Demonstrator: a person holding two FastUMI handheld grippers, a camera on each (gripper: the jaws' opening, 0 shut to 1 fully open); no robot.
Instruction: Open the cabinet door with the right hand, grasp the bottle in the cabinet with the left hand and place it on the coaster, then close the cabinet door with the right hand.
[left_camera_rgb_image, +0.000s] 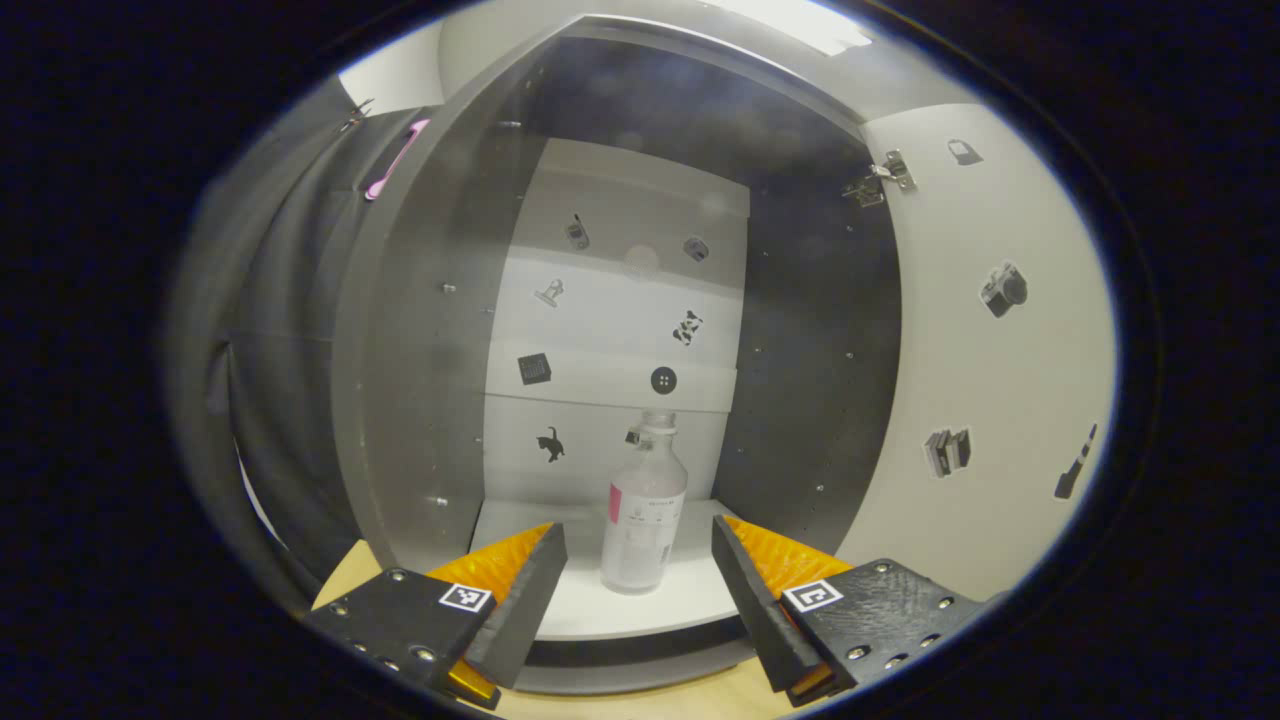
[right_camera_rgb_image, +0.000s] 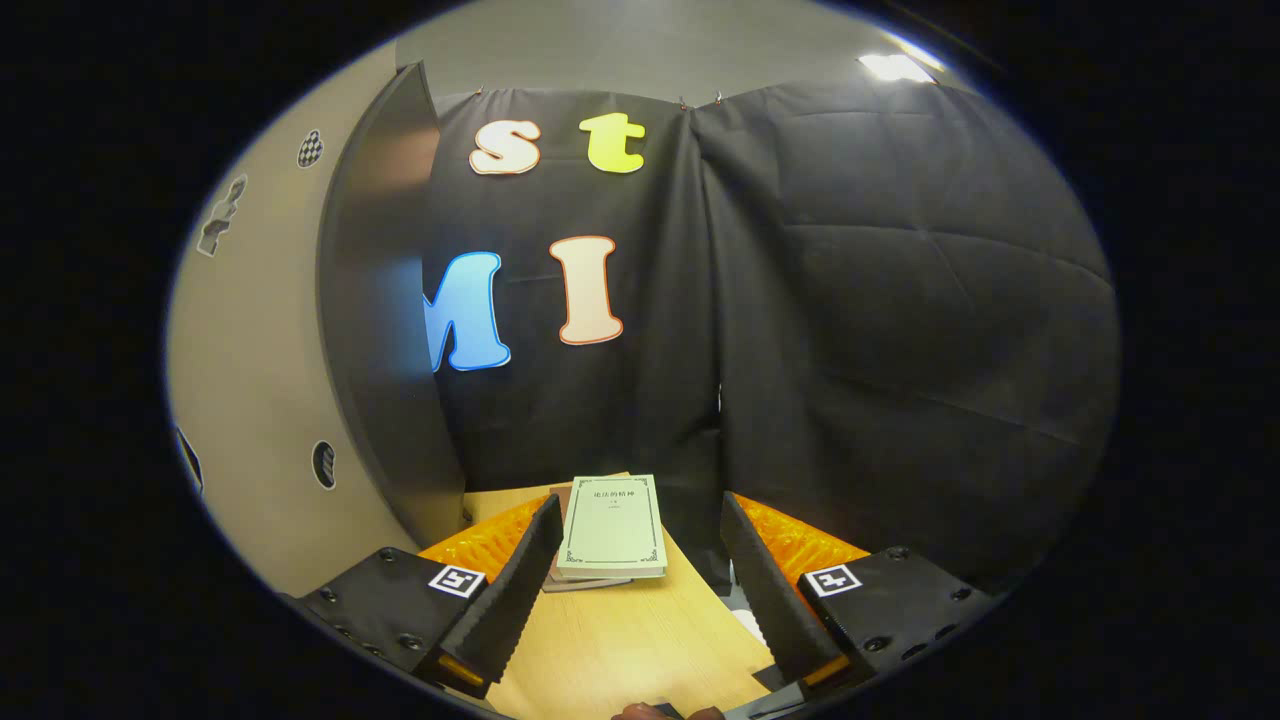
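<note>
Left gripper (left_camera_rgb_image: 638, 555): fingers spreading wide, lining up on the bottle (left_camera_rgb_image: 645, 505) standing upright dead ahead, near the front edge of the cabinet shelf (left_camera_rgb_image: 520, 520). Right gripper (right_camera_rgb_image: 640, 560): also gaping, holding nothing, idling beside the open cabinet door (right_camera_rgb_image: 385, 300), over books (right_camera_rgb_image: 612, 525) lying at the tabletop's far edge.

Right gripper (right_camera_rgb_image: 640, 560), fingers (right_camera_rgb_image: 520, 590) spread, over books (right_camera_rgb_image: 612, 525) beside the open cabinet door (right_camera_rgb_image: 385, 310).

Clear bottle (left_camera_rgb_image: 644, 510), pink-edged label; pale green book (right_camera_rgb_image: 612, 525).

A bottle (left_camera_rgb_image: 645, 510) stands upright on the white cabinet shelf (left_camera_rgb_image: 690, 600); books (right_camera_rgb_image: 612, 535) lie on the wooden table (right_camera_rgb_image: 620, 650).
</note>
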